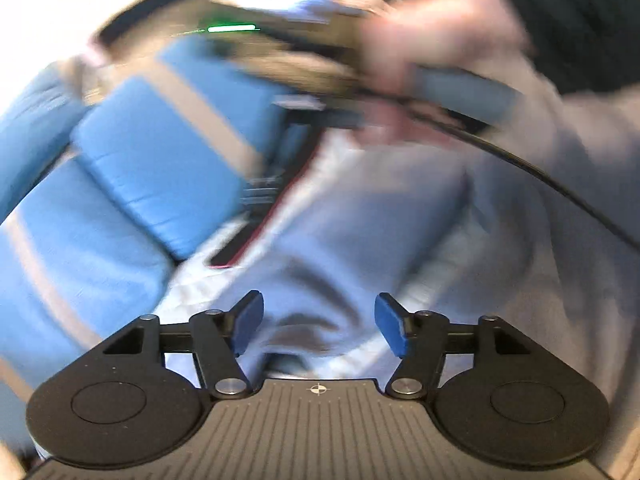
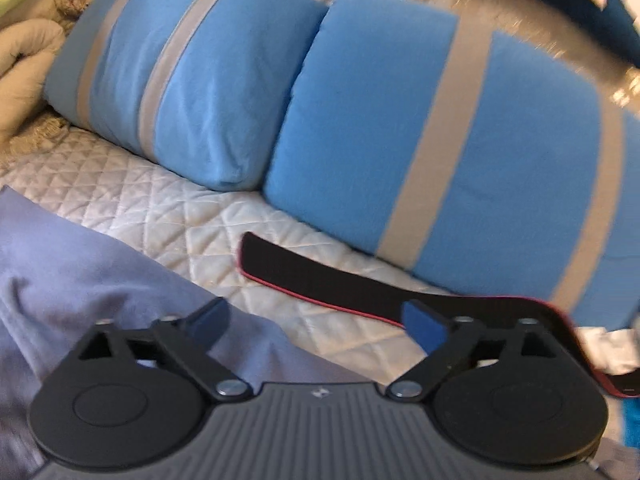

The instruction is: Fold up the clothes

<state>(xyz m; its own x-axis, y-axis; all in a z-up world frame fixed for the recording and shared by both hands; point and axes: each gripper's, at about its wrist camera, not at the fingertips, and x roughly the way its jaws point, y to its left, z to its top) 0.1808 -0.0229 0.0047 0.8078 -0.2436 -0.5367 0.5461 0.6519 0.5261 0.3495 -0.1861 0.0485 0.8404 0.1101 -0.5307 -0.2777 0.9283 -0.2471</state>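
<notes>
A pale lavender garment [image 1: 360,216] lies rumpled on the quilted bed cover, blurred in the left wrist view. My left gripper [image 1: 319,326] is open and empty just above its folds. The same garment [image 2: 80,280] fills the lower left of the right wrist view. My right gripper [image 2: 320,324] is open and empty, with its left finger over the garment's edge and its right finger over a black strap with red edging [image 2: 320,276]. A hand holding the other gripper [image 1: 440,60] shows blurred in the upper part of the left wrist view.
Two blue pillows with grey stripes [image 2: 400,140] lie along the back of the white quilted cover [image 2: 160,208]. A beige comforter [image 2: 28,40] is bunched at the far left. A black cable [image 1: 560,188] runs across the garment.
</notes>
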